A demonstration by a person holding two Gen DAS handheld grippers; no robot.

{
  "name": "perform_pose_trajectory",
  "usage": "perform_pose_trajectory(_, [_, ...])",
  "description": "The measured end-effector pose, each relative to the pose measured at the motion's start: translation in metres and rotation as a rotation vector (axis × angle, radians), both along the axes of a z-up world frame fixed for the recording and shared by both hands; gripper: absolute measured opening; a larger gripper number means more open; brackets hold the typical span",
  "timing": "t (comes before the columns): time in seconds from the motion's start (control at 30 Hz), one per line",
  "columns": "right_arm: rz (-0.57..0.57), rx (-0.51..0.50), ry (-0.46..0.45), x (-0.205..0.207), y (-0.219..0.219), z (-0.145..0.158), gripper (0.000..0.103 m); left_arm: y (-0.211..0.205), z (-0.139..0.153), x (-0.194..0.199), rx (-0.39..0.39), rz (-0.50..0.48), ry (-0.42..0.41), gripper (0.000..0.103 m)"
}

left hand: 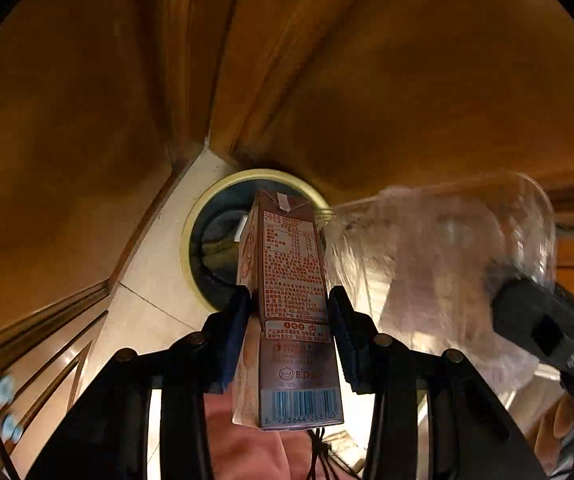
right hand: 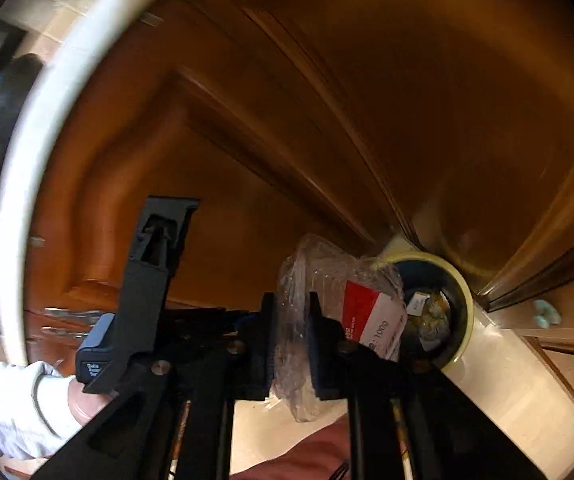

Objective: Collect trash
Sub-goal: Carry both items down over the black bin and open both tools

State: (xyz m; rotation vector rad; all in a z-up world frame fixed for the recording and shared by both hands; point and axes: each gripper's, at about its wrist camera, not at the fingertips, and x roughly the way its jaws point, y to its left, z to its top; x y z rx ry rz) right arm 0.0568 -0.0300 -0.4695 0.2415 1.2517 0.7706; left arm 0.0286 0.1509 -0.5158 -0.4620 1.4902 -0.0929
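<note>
A brown drink carton point(left hand: 293, 264) with a barcode stands upright between the pads of my left gripper point(left hand: 290, 294), which is shut on it. Just beyond it is a round bin point(left hand: 191, 236) with a yellow rim and rubbish inside. My right gripper point(right hand: 292, 300) is shut on a crumpled clear plastic wrapper point(right hand: 327, 276) with a red and white label. The wrapper hangs beside the bin's yellow rim point(right hand: 467, 312). In the left wrist view the same wrapper point(left hand: 427, 264) shows blurred to the right of the carton.
Brown wooden cabinet doors point(left hand: 367, 80) rise behind the bin, which sits on a pale tiled floor point(left hand: 155, 280). A white counter edge point(right hand: 47, 120) curves along the left of the right wrist view. A hand in a white sleeve point(right hand: 15, 392) holds the other gripper.
</note>
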Motion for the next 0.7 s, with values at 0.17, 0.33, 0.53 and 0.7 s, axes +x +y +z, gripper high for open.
perform_pose_trajectory(0.17, [0.007, -0.123, -0.019, 0.005, 0.009, -0.052, 0.027, 0.0, -0.056, 0.009, 0.037, 0.003, 0.023, 0.06])
perform_pose_trajectory(0.33, [-0.019, -0.176, 0.031, 0.012, 0.011, -0.081, 0.044, -0.006, -0.075, 0.011, 0.086, -0.032, 0.041, 0.064])
perform_pose_trajectory(0.53, [-0.04, -0.237, 0.029, 0.008, 0.009, -0.078, 0.044, -0.01, -0.061, 0.008, 0.137, -0.071, 0.033, 0.064])
perform_pose_trajectory(0.7, [-0.05, -0.283, 0.039, -0.001, 0.0, -0.062, 0.044, -0.006, -0.035, -0.001, 0.163, -0.087, 0.026, 0.064])
